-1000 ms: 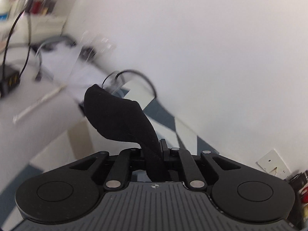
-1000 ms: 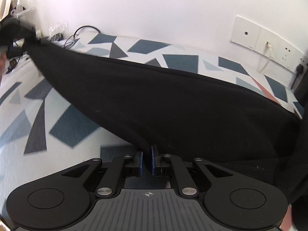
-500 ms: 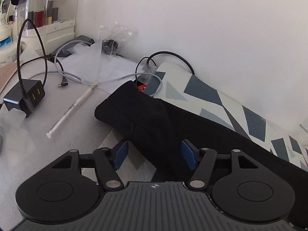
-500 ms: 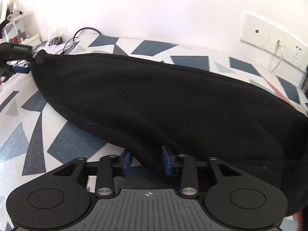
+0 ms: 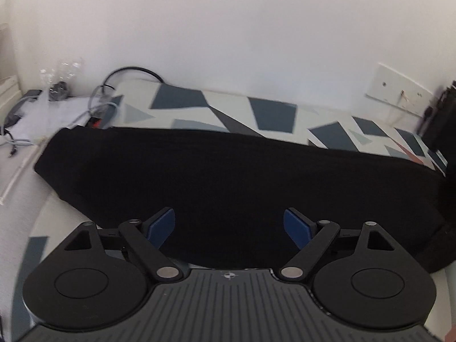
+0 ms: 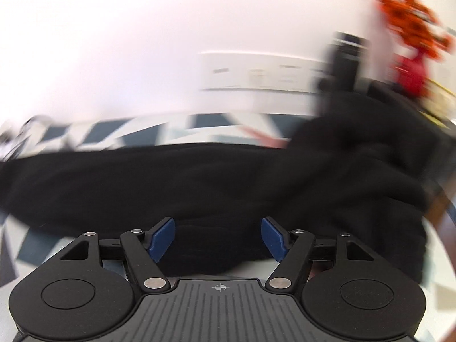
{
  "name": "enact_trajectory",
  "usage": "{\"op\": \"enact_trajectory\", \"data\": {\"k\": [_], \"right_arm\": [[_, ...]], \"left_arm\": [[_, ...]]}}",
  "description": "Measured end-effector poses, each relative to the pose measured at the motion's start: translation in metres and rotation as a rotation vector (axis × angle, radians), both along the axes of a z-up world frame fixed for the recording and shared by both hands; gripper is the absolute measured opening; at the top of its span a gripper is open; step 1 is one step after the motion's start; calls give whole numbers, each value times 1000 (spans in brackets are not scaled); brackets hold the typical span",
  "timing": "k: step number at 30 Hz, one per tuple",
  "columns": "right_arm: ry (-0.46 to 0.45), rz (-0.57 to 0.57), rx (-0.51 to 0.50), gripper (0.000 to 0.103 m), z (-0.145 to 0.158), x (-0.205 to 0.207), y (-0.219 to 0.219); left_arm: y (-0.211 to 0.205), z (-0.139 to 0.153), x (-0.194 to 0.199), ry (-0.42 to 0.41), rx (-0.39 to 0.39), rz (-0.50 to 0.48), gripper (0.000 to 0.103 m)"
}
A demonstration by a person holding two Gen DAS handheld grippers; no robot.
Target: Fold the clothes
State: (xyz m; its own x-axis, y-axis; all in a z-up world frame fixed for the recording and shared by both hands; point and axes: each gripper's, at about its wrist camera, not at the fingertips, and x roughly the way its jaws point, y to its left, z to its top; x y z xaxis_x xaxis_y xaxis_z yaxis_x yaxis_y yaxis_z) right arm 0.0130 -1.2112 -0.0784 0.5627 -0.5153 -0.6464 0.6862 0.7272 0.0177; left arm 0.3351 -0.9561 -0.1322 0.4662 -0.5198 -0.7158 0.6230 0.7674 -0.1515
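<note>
A black garment (image 5: 228,176) lies folded into a long band across the patterned cloth (image 5: 273,114) on the table. In the left wrist view my left gripper (image 5: 230,225) hovers open over the garment's near edge, blue pads wide apart, nothing between them. The right wrist view is blurred by motion. There the same black garment (image 6: 199,176) stretches left to right and bunches into a heap at the right. My right gripper (image 6: 218,235) is open above its near edge, holding nothing.
Cables (image 5: 102,105), a plastic bag (image 5: 61,82) and a white stick (image 5: 20,171) lie at the table's left end. Wall sockets (image 5: 399,91) sit on the white wall at the right. A blurred red and orange object (image 6: 410,28) stands at the far right.
Both grippers, shut on the black garment a second ago, have opened and let it go flat on the cloth. Both have since pulled back and swung right.
</note>
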Motion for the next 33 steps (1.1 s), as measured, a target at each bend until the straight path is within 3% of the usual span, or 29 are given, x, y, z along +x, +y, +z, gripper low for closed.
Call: {"op": "enact_trajectory", "data": {"k": [5, 7, 9, 11, 16, 18, 21, 33], "right_arm": [[61, -191, -99, 73, 0, -49, -33], [77, -220, -66, 71, -11, -61, -53], [67, -206, -9, 63, -22, -66, -67], [61, -186, 34, 66, -33, -69, -79], [105, -88, -16, 83, -52, -58, -96], [107, -61, -5, 82, -59, -56, -108], [89, -30, 29, 81, -67, -52, -131], [52, 49, 12, 80, -71, -22, -202]], "left_arm": [[-33, -19, -31, 58, 47, -45, 85], [-43, -23, -33, 61, 73, -30, 89], [-52, -25, -35, 56, 99, -12, 92], [-61, -27, -36, 51, 125, 6, 93], [-84, -32, -39, 38, 190, 51, 96], [-93, -34, -40, 35, 211, 71, 99], [-102, -36, -35, 37, 206, 113, 101], [-145, -39, -13, 29, 197, 196, 103]]}}
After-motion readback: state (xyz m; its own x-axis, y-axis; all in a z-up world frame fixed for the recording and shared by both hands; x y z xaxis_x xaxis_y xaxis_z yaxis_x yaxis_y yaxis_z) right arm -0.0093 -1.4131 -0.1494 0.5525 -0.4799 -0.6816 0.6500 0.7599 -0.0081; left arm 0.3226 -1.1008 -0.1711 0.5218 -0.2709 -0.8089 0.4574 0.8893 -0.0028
